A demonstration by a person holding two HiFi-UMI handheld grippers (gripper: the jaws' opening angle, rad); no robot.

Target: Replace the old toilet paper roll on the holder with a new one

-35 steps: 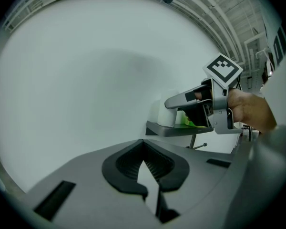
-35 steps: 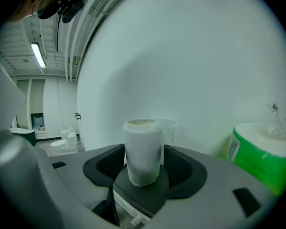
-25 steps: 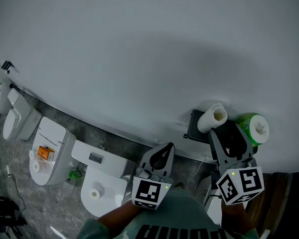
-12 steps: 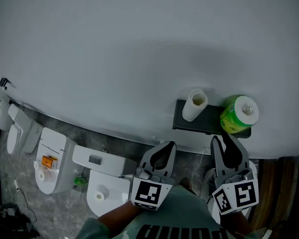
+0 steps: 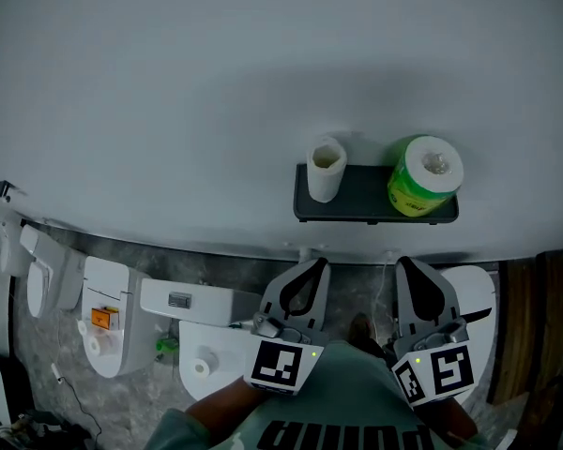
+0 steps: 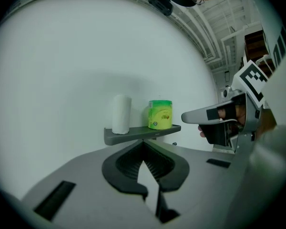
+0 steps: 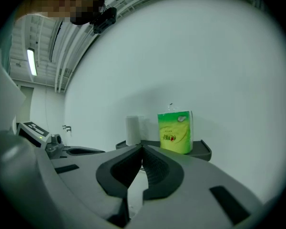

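A dark wall shelf [image 5: 368, 202] carries a thin white toilet paper roll [image 5: 326, 168] standing on end at its left and a new roll in green wrapping [image 5: 425, 175] at its right. Both stand upright, apart from each other. My left gripper [image 5: 318, 265] and right gripper [image 5: 403, 263] hang below the shelf, well short of it, both shut and empty. The right jaws have just been closing with nothing between them. The left gripper view shows the shelf [image 6: 142, 133], white roll [image 6: 121, 114] and green roll [image 6: 160, 114] ahead. The right gripper view shows the green roll [image 7: 175, 131] closest.
Several white toilets [image 5: 205, 343] line the grey floor at the lower left, and another toilet [image 5: 476, 297] sits below the right gripper. A plain white wall [image 5: 263, 82] fills the upper view. Dark wood panelling [image 5: 542, 326] stands at the right edge.
Both grippers have drawn back from the shelf toward my body. The right jaws, open near the white roll a second ago, have closed empty. Both rolls stay on the shelf.
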